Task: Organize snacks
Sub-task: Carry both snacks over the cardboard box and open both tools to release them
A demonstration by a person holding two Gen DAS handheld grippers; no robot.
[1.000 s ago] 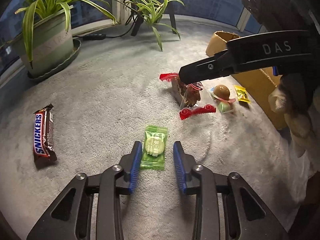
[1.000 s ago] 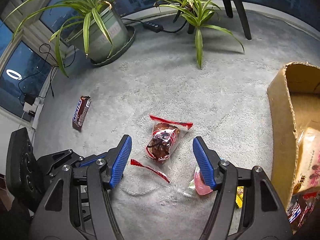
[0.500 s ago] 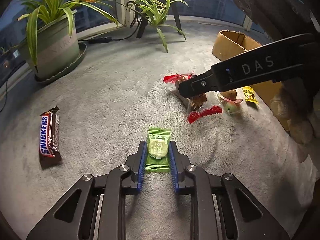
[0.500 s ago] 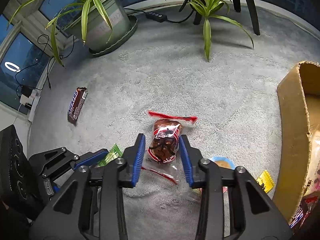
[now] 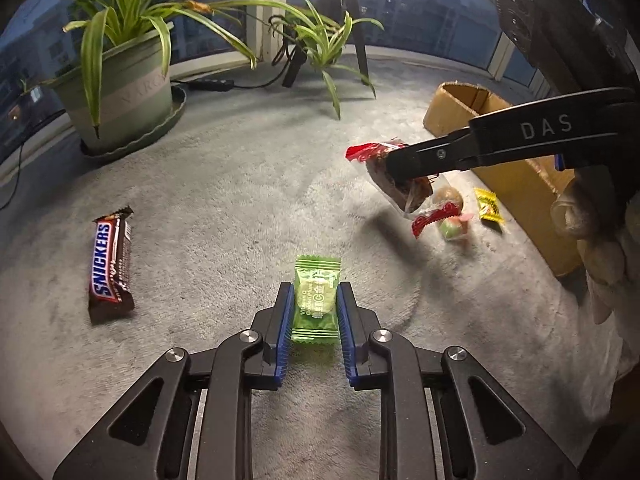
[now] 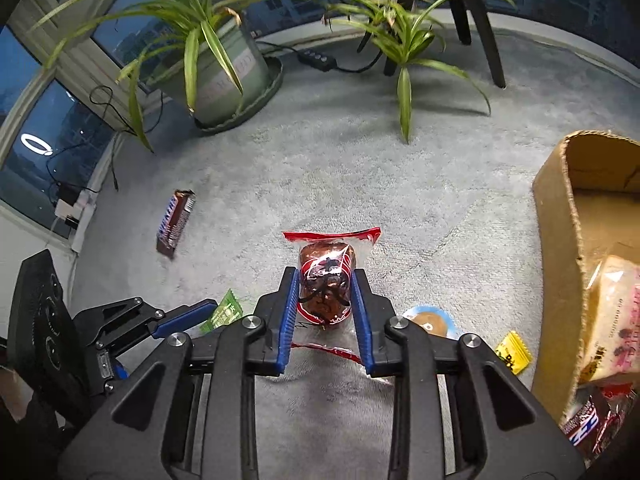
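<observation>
Left wrist view: nearest the lens, the left gripper has its blue pads closed against both long edges of a green candy packet, which sits low over the grey carpet. To its left on the carpet lies a Snickers bar, well apart from everything else. Farther right, the right gripper holds a red-ended clear snack bag lifted off the carpet, its shadow below it. Just beyond and under that bag lie a round jelly cup and a small yellow sachet, the sachet near the wall of a cardboard box. At the back stand a large potted plant in its saucer and a smaller spider plant by the window.

In the right wrist view, the right gripper is clamped on the snack bag, pads pressing its sides, the red top seal pointing away from the camera. The left gripper shows at lower left with the green packet in its tips. The jelly cup and yellow sachet lie on the carpet just right of the right gripper's fingers. The cardboard box is open at the right edge; inside it lie a pale wrapped pack and, nearer, a dark wrapper with white lettering. The rest of its contents are cut off. The Snickers bar lies far left.
</observation>
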